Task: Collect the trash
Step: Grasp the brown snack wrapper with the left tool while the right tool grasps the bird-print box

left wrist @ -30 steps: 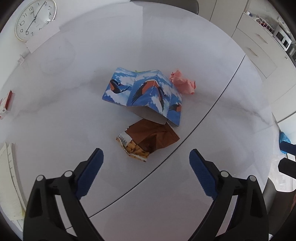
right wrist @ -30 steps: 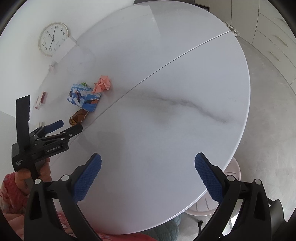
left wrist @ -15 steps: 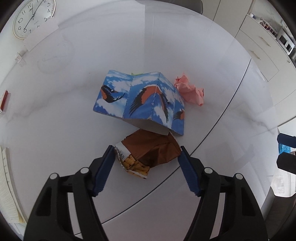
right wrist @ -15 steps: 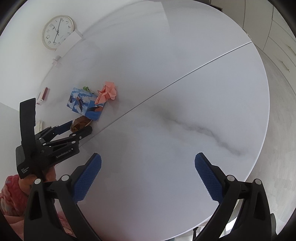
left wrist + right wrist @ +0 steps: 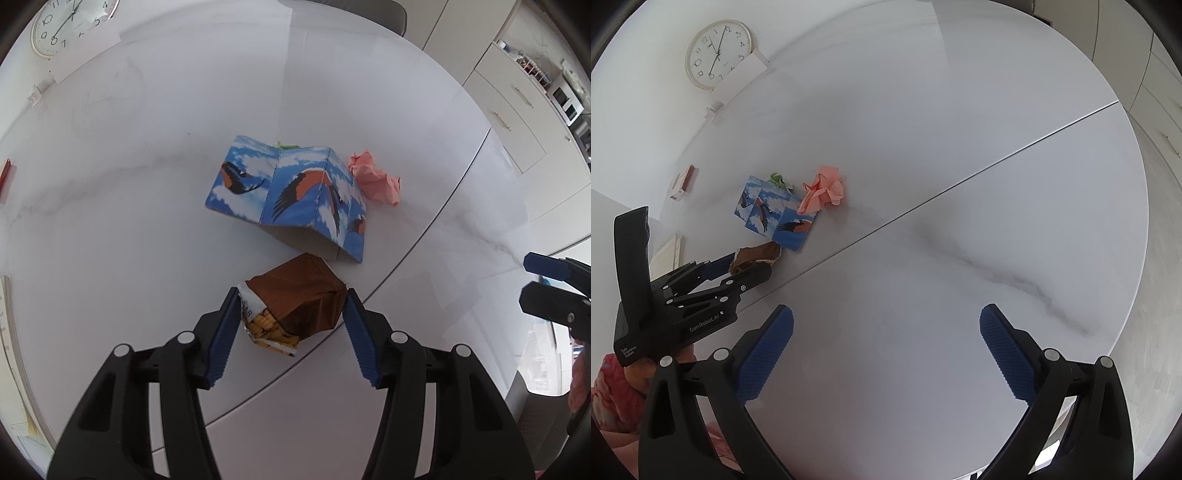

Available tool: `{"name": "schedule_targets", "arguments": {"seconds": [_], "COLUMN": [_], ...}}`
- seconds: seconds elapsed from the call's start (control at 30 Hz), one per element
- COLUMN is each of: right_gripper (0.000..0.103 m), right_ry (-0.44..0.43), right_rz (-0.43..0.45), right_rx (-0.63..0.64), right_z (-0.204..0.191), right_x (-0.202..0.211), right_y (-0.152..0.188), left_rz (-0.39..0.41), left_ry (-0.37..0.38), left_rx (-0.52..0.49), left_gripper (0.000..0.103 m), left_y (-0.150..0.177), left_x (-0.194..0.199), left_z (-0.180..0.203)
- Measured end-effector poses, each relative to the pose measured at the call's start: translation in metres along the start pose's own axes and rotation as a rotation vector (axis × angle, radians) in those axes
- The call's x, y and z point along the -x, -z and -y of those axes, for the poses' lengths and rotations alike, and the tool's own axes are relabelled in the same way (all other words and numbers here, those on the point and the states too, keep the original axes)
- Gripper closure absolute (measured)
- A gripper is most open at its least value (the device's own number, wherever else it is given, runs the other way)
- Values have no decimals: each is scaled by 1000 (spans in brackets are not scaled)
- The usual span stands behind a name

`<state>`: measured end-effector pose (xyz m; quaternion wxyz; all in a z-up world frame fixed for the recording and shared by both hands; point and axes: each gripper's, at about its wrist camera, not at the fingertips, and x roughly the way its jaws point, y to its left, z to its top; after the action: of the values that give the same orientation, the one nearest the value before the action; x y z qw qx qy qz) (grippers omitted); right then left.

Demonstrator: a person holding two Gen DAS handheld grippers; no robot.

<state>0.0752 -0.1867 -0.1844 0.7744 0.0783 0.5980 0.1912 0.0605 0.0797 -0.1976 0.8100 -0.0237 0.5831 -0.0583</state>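
A crumpled brown snack wrapper with yellow print lies on the white marble table. My left gripper straddles it, its blue pads touching or nearly touching each side; it also shows in the right wrist view around the wrapper. Beyond lie a folded blue bird-print carton and a crumpled pink paper. A bit of green trash peeks from behind the carton. My right gripper is open and empty over the table's near half.
A seam runs across the round table. A red-and-white small box lies near the far left edge, papers at the left rim. A wall clock hangs behind. Cabinets stand at the right.
My left gripper has moved forward and down to the brown wrapper and its jaws have narrowed around it. The right gripper has shifted slightly, staying open.
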Motion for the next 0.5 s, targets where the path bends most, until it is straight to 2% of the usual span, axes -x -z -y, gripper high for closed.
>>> {"name": "schedule_targets", "arguments": {"seconds": [0.13, 0.23, 0.33, 0.5], "right_gripper": [3, 3, 3, 12], "right_ry": [-26, -48, -67, -55], "right_rz": [4, 12, 21, 40], "right_rx": [49, 137, 269, 534], "right_z": [-13, -32, -60, -112], "right_x": [0, -1, -7, -32], "right_y": [-5, -13, -25, -47], "left_rz": [-7, -8, 2, 39], "left_ry": [13, 17, 20, 18], "left_rx": [4, 8, 22, 53], "left_gripper": [49, 49, 49, 49], "left_y": [9, 16, 23, 31], "left_x": [8, 17, 28, 49], "left_z": [-4, -8, -14, -26]}}
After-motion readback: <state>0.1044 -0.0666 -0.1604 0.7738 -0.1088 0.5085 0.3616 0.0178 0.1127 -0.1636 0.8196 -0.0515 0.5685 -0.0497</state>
